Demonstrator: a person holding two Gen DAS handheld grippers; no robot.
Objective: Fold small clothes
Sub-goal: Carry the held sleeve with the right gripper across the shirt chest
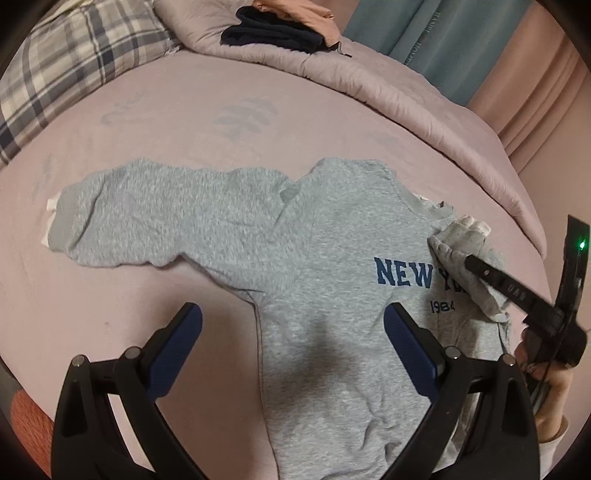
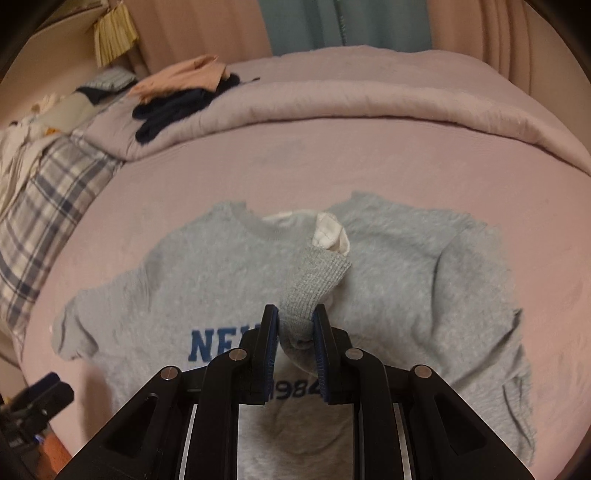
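Your right claw grips the sleeve cuff over the grey sweatshirt; your left claw hangs released.

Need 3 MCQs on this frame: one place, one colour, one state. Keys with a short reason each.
1. Where does the dark navy folded garment lie?
A. on the rolled pink quilt
B. on the sweatshirt
C. on the floor

2. Colour of the print on the grey "NEW YORK" sweatshirt?
A. red
B. blue
C. white

3. State of the right hand-held gripper?
A. wide open
B. shut on nothing
C. shut on the ribbed grey sleeve cuff

A: it sits atop the quilt at the far edge.
B: the letters are blue.
C: the cuff is pinched between the pads.
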